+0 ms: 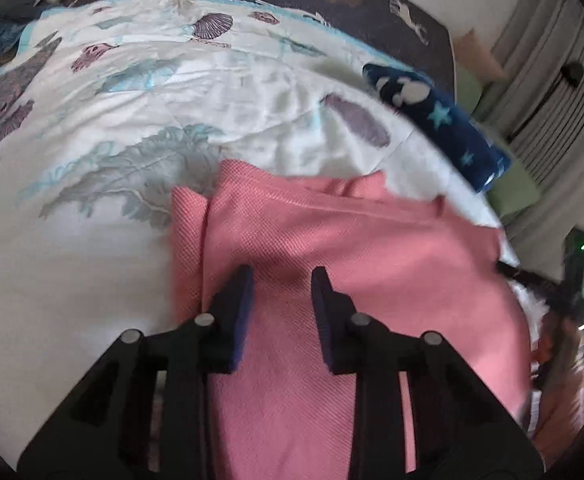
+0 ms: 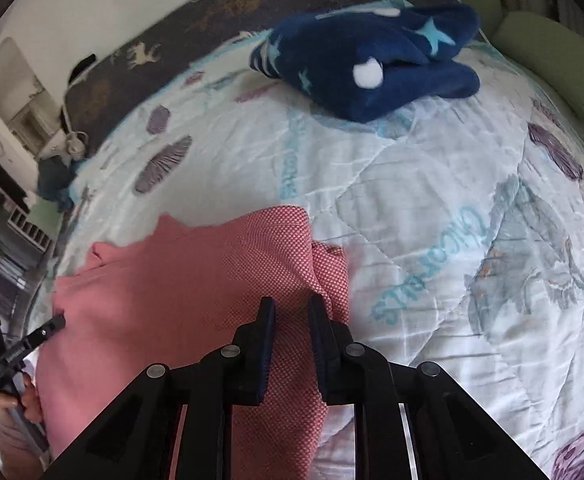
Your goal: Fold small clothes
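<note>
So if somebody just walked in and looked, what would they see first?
First, the big pink waffle-knit garment lying on the white quilt with seashell prints, right in front of both tools. The left gripper and right gripper both hang over it, jaws slightly apart with pink cloth showing between them. Farther back on the quilt lies a folded navy fleece with pale stars.

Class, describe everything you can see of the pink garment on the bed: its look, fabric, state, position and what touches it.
The pink garment is a salmon-pink knit with a fine textured weave. It lies partly folded on the white shell-print quilt, with layers overlapping and an edge bunched at one side. The left tool and the right tool each sit over it, with pink cloth showing between their parted fingers. Whether either grips it cannot be told. It lies apart from the navy star-patterned fleece.
</note>
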`<action>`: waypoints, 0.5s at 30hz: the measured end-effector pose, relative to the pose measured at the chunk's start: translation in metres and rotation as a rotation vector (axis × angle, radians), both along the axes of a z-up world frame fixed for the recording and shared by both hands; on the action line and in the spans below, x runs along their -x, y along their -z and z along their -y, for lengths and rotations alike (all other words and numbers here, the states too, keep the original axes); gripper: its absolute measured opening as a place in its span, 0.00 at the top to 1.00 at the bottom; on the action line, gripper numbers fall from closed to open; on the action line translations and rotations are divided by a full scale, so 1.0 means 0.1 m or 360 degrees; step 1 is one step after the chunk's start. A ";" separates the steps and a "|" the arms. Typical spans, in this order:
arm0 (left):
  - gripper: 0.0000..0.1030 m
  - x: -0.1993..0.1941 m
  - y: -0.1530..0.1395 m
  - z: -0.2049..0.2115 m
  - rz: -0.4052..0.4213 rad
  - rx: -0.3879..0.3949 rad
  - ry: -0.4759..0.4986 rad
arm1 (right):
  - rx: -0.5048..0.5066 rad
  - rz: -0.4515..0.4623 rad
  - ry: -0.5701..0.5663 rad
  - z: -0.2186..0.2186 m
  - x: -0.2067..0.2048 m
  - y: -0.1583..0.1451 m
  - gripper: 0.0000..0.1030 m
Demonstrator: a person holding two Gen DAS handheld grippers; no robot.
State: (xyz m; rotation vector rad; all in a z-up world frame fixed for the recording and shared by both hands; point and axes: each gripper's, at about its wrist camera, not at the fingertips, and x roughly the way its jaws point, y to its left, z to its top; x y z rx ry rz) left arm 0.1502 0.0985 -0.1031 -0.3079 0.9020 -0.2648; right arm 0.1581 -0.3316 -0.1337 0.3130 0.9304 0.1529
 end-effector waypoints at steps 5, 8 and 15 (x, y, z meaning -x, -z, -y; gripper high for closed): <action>0.46 0.27 -0.27 -0.12 0.0106 -0.0123 -0.0134 | 0.0153 0.0051 -0.0006 -0.14 0.20 -0.29 0.81; 0.39 0.43 -0.27 -0.30 0.0104 -0.0189 -0.0217 | 0.0175 0.0148 -0.0145 -0.38 0.45 -0.49 0.76; 0.39 0.79 -0.19 -0.72 0.0046 -0.0093 -0.0401 | 0.0370 0.0203 -0.0711 -1.55 1.07 -0.49 0.62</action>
